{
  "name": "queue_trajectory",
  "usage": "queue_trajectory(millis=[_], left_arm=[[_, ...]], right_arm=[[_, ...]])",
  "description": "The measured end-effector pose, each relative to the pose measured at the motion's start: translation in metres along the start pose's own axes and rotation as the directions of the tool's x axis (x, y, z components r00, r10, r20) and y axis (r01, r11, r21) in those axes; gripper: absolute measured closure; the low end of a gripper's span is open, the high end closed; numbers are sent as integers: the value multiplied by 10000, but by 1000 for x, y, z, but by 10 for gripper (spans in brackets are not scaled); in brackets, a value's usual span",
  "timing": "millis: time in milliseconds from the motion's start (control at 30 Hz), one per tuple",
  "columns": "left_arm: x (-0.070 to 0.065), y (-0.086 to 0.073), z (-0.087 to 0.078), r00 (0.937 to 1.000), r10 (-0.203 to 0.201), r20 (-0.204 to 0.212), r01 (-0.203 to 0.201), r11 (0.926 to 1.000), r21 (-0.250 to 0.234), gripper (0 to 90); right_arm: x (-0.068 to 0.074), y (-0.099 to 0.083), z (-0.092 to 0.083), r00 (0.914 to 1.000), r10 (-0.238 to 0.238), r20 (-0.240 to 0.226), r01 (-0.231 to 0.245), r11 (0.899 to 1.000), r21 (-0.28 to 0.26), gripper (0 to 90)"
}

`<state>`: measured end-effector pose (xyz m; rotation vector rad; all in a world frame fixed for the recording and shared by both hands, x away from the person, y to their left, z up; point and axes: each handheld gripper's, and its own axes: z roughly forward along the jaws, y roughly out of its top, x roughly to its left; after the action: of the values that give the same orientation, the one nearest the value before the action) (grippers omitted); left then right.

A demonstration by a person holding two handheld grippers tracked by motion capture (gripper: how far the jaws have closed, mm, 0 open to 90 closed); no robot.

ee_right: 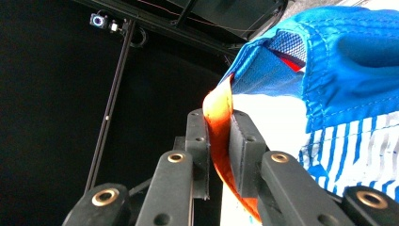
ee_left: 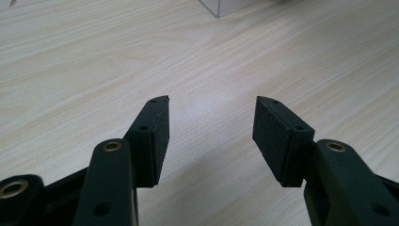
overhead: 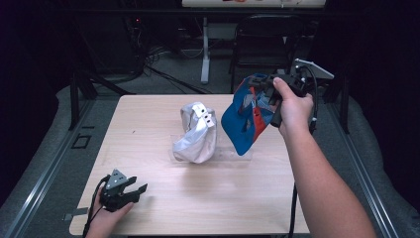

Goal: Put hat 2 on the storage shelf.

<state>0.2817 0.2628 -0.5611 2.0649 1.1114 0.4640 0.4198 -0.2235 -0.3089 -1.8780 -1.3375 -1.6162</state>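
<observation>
— High view: where's the blue and red cap (overhead: 243, 119)?
— Lifted above the desk's (overhead: 148, 129) far right corner, its orange edge clamped in my right claw (overhead: 261, 83).
— Your left claw (overhead: 132, 191)?
— Jaws spread, empty, near the desk's front left corner; the silver cap (overhead: 197, 134) sits mid-desk.

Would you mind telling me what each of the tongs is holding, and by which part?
The right tongs pinch the blue cap by its orange edge; the left tongs hold nothing.
</observation>
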Motion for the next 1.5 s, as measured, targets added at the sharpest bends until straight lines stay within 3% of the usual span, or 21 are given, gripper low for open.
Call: queue_trajectory(millis=[67,167,233,333,367,400,500,533,600,633,700,867,967,1133,1333,1500], left_arm=[[-3,1,0,9999,-79,83,80,10000,-34,468],[-13,7,1,9990,221,377,-212,9995,-241,471],[-23,14,3,9961,707,531,-696,9973,-211,471],[-43,26,7,9850,1522,816,-1491,9879,-428,470],[-48,29,8,9823,1627,930,-1589,9862,-469,471],[-57,36,10,9760,1896,1068,-1843,9812,-569,471],[-80,54,17,9619,2348,1401,-2239,9705,-891,470],[-80,54,17,9619,2348,1401,-2239,9705,-891,471],[-102,71,26,9480,2725,1645,-2552,9596,-1189,471],[-102,71,26,9480,2725,1645,-2552,9596,-1189,471],[-120,85,34,9406,2964,1655,-2752,9512,-1395,471],[-146,108,49,9341,3103,1766,-2789,9430,-1816,476],[-158,119,57,9333,3093,1822,-2738,9416,-1961,480],[-173,132,69,9401,2913,1769,-2531,9444,-2099,484],[-189,149,82,9504,2721,1505,-2321,9429,-2390,486],[-199,161,97,9545,2791,1046,-2489,9394,-2356,490]], right_arm=[[0,0,2,10000,-83,17,83,10000,37,795],[-1,-1,6,10000,8,25,-8,10000,40,795],[-2,-2,8,10000,66,65,-67,10000,51,795],[-7,-2,10,9999,91,82,-92,9999,47,795],[-8,-2,10,9998,162,75,-162,9999,-32,795],[-9,-2,9,9997,208,86,-208,9998,-36,795],[-10,0,5,9997,148,176,-145,9998,-141,795],[-11,1,4,9998,145,169,-142,9997,-205,794],[-11,1,1,9996,102,251,-97,9998,-195,794],[-11,1,1,9996,102,251,-97,9998,-195,794],[-13,1,-1,9997,128,226,-123,9997,-228,795],[-13,1,-6,9996,-32,274,38,9998,-200,794],[-14,1,-9,9995,-64,294,69,9998,-168,794],[-16,-1,-13,9993,-137,338,143,9998,-171,794],[-16,-3,-16,9992,-207,343,210,9998,-69,793],[-13,-7,-15,9987,-389,327,385,9992,146,793]])
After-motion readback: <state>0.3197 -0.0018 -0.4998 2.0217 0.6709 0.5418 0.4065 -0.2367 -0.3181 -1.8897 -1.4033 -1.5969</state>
